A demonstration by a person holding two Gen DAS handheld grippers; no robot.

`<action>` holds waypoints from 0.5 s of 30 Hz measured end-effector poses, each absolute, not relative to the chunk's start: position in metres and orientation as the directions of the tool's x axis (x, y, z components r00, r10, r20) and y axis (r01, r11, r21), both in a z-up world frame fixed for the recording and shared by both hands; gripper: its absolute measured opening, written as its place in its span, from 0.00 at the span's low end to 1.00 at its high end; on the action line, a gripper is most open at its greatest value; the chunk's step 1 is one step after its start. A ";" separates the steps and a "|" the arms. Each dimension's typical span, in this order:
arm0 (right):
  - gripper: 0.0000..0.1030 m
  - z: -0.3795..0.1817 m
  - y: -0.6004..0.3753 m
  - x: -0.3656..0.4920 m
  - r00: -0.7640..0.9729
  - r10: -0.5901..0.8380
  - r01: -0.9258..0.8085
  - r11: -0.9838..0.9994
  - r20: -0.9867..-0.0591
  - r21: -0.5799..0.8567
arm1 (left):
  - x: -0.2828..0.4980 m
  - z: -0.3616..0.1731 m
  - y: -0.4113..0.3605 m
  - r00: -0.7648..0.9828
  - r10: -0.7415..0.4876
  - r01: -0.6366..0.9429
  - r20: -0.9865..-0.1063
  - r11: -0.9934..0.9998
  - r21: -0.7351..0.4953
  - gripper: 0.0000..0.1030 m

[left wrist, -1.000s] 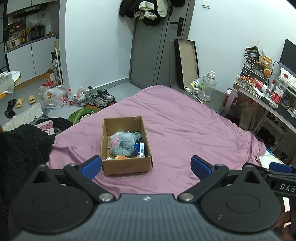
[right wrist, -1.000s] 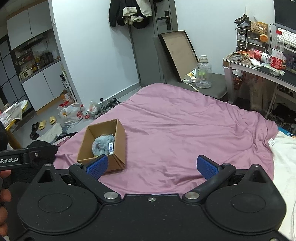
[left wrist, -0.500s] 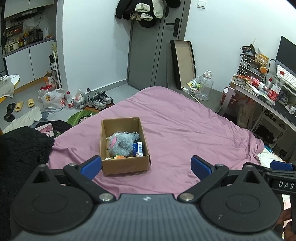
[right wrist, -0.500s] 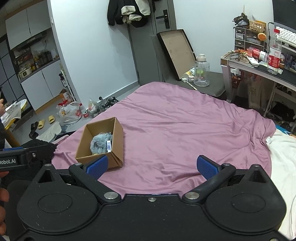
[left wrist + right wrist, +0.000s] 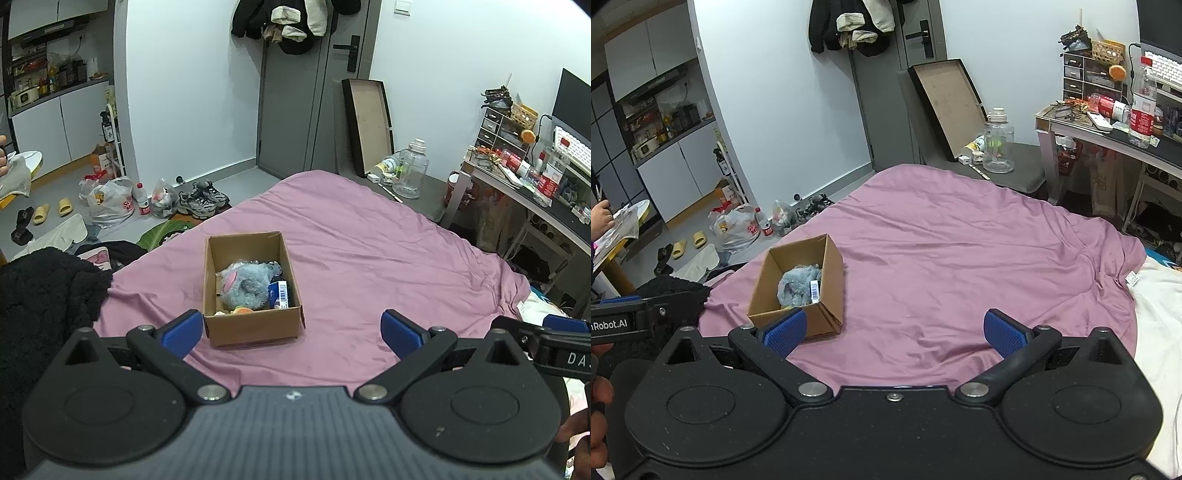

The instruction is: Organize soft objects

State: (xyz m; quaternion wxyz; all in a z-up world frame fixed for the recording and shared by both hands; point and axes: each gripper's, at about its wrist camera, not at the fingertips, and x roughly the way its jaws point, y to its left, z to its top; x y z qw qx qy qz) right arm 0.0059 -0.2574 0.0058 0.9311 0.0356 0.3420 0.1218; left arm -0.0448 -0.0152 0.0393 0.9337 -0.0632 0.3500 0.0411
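An open cardboard box (image 5: 255,326) (image 5: 833,258) sits on the pink bedsheet (image 5: 369,258) (image 5: 960,258) near the bed's left side. Inside lies a grey-blue plush toy (image 5: 245,284) (image 5: 796,286) with a pink patch, a barcode tag and a small orange item beside it. My left gripper (image 5: 291,330) hovers open above the near edge of the bed, its left blue pad close to the box's front corner. My right gripper (image 5: 894,330) is open too, further right, with its left pad overlapping the box's near corner in view. Both hold nothing.
A black fleece garment (image 5: 40,291) lies at the bed's left edge. Shoes, bags and slippers litter the floor (image 5: 110,206). A cluttered desk (image 5: 1108,125) stands at the right, a chair with a water jug (image 5: 997,147) behind the bed. White bedding (image 5: 1160,314) lies right.
Both grippers have drawn back and risen slightly, so the box looks a little smaller and lower in view. Their jaws stay open; the box's contents are unchanged.
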 end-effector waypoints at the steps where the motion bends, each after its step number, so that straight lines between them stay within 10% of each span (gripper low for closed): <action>1: 1.00 0.006 -0.258 0.005 0.738 0.253 -0.204 0.967 -0.626 0.152 | -0.045 0.039 -0.015 0.752 0.031 -0.120 -0.658 0.989 -0.090 0.99; 15: 1.00 0.007 -0.256 0.005 0.741 0.245 -0.202 0.969 -0.625 0.140 | -0.043 0.038 -0.011 0.750 0.031 -0.124 -0.661 0.988 -0.094 0.99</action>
